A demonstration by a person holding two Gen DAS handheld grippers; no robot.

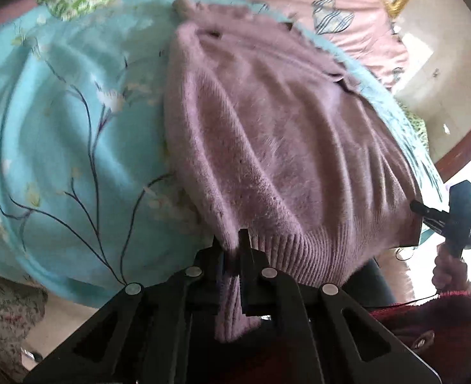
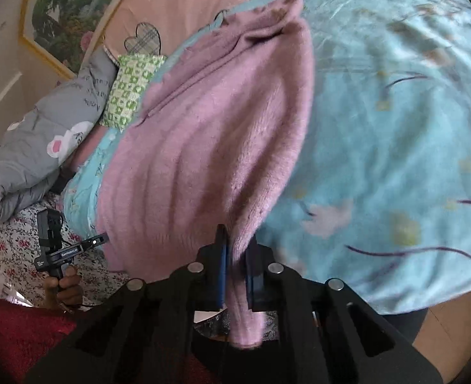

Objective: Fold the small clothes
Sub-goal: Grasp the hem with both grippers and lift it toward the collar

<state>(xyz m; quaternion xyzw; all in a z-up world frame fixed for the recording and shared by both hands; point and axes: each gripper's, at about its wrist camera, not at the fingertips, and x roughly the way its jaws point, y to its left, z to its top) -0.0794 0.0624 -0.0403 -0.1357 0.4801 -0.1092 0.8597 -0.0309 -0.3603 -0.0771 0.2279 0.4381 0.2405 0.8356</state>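
While both grippers are clamping its ribbed hem, the mauve sweater point(image 1: 267, 121) is lying stretched across the blue floral sheet point(image 1: 59, 121).
Left gripper point(image 1: 232, 249) and right gripper point(image 2: 237, 249) are each pinching a corner; a grey quilt point(image 2: 33, 147) and green pillow point(image 2: 129, 86) are sitting beyond.

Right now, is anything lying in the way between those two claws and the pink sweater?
No. Both claws already grip the pink sweater: the left claw and the right claw each pinch its ribbed hem. It lies on the blue floral sheet, nothing visible on top.
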